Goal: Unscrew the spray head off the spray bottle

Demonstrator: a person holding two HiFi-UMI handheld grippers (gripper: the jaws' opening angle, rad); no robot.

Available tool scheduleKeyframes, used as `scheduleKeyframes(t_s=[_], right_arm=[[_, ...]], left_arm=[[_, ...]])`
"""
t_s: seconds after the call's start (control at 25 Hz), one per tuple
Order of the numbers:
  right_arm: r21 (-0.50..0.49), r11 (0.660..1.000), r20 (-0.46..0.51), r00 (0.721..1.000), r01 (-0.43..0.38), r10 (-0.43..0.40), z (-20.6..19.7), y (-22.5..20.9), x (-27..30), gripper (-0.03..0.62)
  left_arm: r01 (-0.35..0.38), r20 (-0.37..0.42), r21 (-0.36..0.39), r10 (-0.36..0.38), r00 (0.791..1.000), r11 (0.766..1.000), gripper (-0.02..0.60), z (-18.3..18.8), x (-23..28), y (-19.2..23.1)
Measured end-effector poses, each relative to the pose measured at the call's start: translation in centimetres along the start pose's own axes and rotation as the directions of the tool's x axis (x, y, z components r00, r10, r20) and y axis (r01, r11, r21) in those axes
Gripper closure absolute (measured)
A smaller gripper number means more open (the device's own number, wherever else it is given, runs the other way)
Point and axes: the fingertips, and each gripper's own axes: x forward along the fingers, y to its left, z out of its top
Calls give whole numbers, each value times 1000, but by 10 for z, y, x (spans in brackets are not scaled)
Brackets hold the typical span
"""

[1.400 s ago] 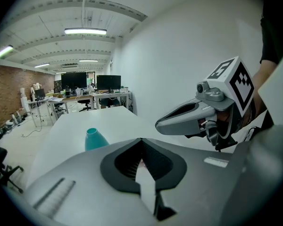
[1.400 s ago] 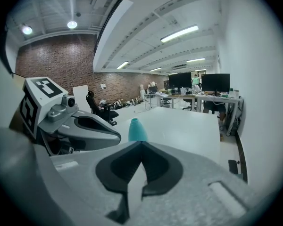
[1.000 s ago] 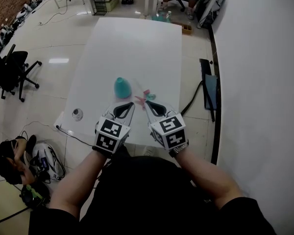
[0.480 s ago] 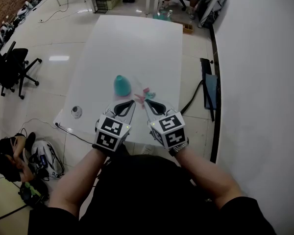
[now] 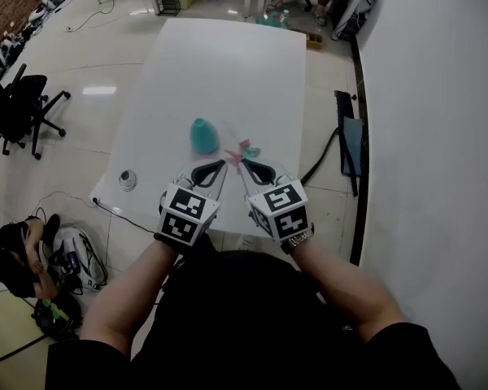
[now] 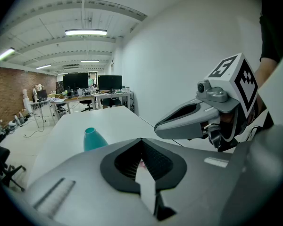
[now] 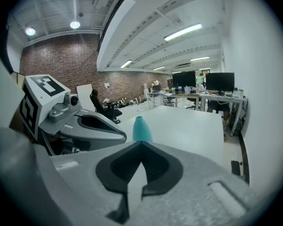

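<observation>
White tabletop (image 5: 228,71) bears a conical teal bottle (image 5: 203,136) and pink spray head (image 5: 242,149).

No word, number or brand can be read anywhere from where I stand. The only printed marks are black-and-white square patterns on the 2 cubes, the left marker cube (image 5: 185,216) and the right marker cube (image 5: 283,210); they are codes, not letters

On the table (image 5: 228,71), the spray head (image 5: 243,149) lies right of the bottle (image 5: 203,135).
</observation>
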Motion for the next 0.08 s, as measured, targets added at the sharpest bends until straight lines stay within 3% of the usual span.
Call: scheduleKeyframes(t_s=[0.08], right_arm=[[-2,1000,1,1000,0,0,1,-1,1,603]], left_arm=[[1,0,3,-1,1000,1000,566,1,1,1]])
